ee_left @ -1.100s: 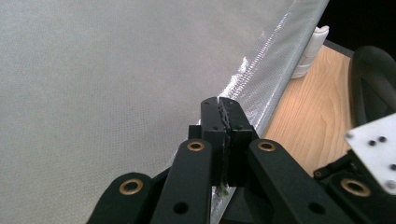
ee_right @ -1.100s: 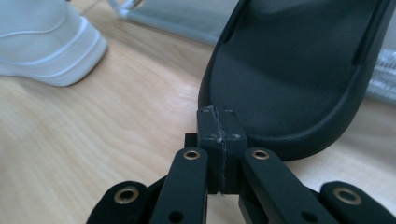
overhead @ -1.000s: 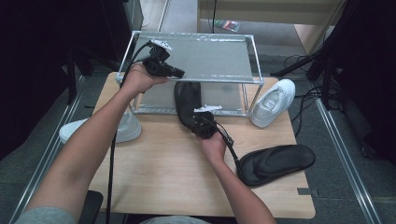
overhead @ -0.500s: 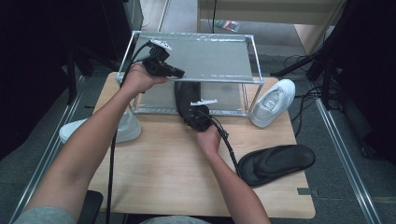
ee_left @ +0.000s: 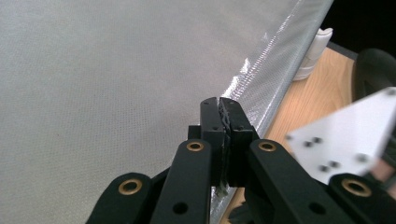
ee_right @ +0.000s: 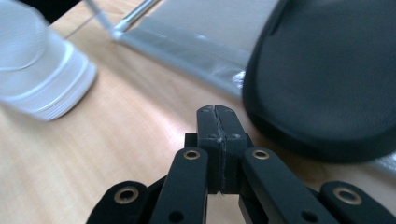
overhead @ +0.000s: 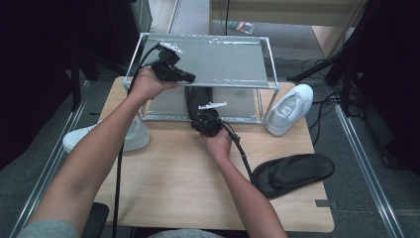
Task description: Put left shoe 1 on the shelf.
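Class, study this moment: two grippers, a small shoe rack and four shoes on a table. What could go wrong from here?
1. The right gripper is shut and holds nothing beside the black slipper half on the lower shelf; a nudge may skew it rather than seat it.
2. The other black slipper lies near the table edge and could be knocked off.
3. The left gripper, shut over the top shelf, might bump the light rack.

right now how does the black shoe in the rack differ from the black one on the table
The black shoe in the rack sits on the lower shelf, pointing away from the person, partly hidden by the top shelf. The black shoe on the table lies in the open near the right edge, lengthwise across the table. The right gripper is close to the first, far from the second. Both look alike.
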Available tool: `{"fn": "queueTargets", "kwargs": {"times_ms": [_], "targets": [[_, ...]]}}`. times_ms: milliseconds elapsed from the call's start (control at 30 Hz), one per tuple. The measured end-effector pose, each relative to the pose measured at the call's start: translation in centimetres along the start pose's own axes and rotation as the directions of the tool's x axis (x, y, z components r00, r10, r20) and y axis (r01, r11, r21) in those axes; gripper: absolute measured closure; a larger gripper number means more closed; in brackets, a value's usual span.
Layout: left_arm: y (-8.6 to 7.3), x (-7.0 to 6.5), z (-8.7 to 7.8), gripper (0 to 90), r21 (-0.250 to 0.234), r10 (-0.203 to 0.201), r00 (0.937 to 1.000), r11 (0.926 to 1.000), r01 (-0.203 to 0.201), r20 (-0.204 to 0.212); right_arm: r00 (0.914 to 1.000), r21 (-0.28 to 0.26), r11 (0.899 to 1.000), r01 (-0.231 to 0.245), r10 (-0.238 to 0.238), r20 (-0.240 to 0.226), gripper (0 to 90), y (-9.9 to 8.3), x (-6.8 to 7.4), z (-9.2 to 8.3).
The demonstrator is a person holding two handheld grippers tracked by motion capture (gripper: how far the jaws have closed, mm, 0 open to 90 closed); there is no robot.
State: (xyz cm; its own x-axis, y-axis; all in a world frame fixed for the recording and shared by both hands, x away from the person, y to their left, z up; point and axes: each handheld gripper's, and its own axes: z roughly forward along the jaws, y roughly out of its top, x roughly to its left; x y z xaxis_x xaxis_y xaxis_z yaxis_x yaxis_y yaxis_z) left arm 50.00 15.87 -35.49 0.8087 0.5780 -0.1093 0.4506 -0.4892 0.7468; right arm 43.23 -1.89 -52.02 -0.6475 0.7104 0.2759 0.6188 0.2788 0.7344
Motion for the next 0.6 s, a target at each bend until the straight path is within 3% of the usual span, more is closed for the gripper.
{"fn": "queueTargets", "kwargs": {"times_ms": [100, 167, 233, 300, 400, 600], "targets": [[0.4, -0.2, -0.2, 88.1, 0.021, -0.033, 0.9994, 0.9992, 0.033, -0.008, 0.9994, -0.009, 1.0, 0.018, -0.019, -0.029, 89.2, -0.3, 0.7, -1.6], [0.8, -0.9, -0.9, 81.9, 0.025, -0.05, 0.9987, 0.9984, 0.05, -0.002, 0.9981, -0.016, 1.0, 0.022, -0.023, -0.058, 82.8, -0.4, 1.1, -2.9], [1.2, -1.7, -2.0, 76.1, 0.004, -0.035, 0.9994, 0.9994, 0.035, -0.002, 0.9957, -0.026, 0.999, 0.036, -0.038, -0.084, 76.4, -0.6, 1.5, -4.7], [1.3, -2.5, -2.6, 69.3, 0.012, -0.035, 0.9992, 0.9993, 0.035, 0.019, 0.9932, -0.041, 0.998, 0.051, -0.055, -0.103, 69.3, -0.7, 1.7, -6.0], [1.2, -4.0, -3.5, 59.2, 0.014, 0.018, 0.9998, 0.9997, -0.018, 0.011, 0.9876, -0.048, 0.995, 0.089, -0.094, -0.126, 61.0, -1.1, 1.8, -8.0], [-0.2, -6.3, -4.7, 40.2, -0.039, 0.036, 0.9983, 0.9987, -0.034, 0.047, 0.9789, -0.056, 0.987, 0.148, -0.155, -0.134, 54.2, -2.5, 1.7, -11.6]]}}
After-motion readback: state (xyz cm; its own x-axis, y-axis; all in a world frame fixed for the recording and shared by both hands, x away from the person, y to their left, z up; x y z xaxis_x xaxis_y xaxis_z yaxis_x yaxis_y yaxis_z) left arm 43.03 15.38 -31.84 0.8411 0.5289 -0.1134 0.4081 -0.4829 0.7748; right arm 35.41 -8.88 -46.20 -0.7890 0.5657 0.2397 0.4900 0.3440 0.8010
